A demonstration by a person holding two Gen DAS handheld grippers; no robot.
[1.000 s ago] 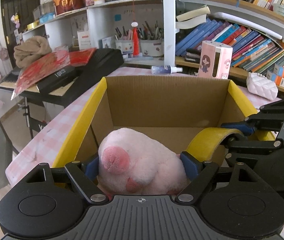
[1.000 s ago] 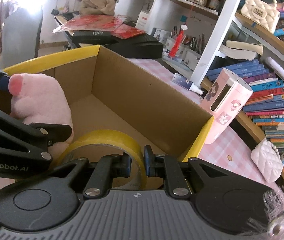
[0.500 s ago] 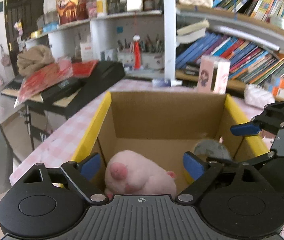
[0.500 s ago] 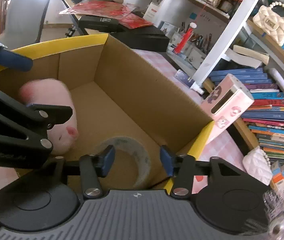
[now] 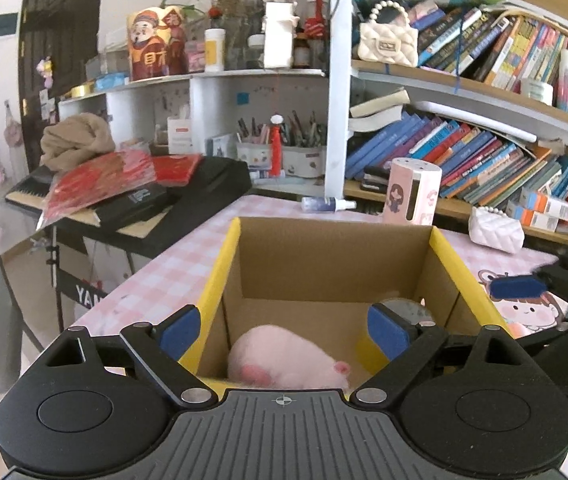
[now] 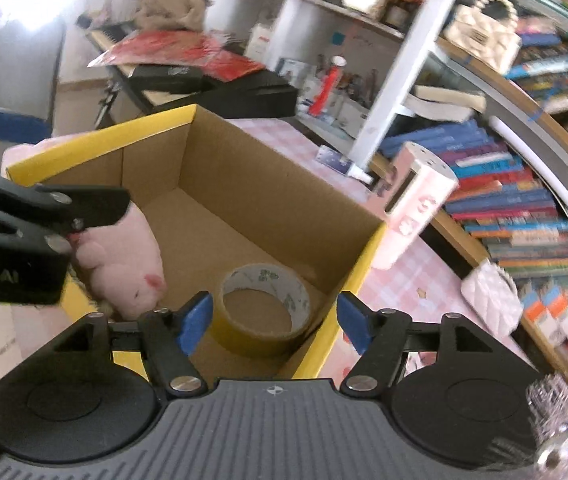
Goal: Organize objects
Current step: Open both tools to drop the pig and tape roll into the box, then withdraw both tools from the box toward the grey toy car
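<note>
pink-check tablecloth (image 5: 171,276), cardboard box (image 5: 336,256) w/ yellow rim, bookshelves (image 5: 484,160) behind

Both claws opened, raised; plush pig (image 5: 284,356) and tape roll (image 6: 261,312) dropped into box (image 5: 336,256).

1. Bright daylight throughout; no dim corners apart from the dark door (image 5: 59,28) at upper left in the left view.
2. Blown out to white at the top left of the right view, over the chair (image 6: 23,60).
3. Sharp in the left view: books (image 5: 464,160) and shelf (image 5: 219,76) crisp.
4. Smeared by motion blur in the right view, worst across the books (image 6: 524,184) and the pink dispenser (image 6: 416,204).
5. Soft shade inside the box (image 5: 336,256); tape (image 6: 261,312) evenly lit.
6. Strong fisheye bending at the edges, black in the corners.
</note>
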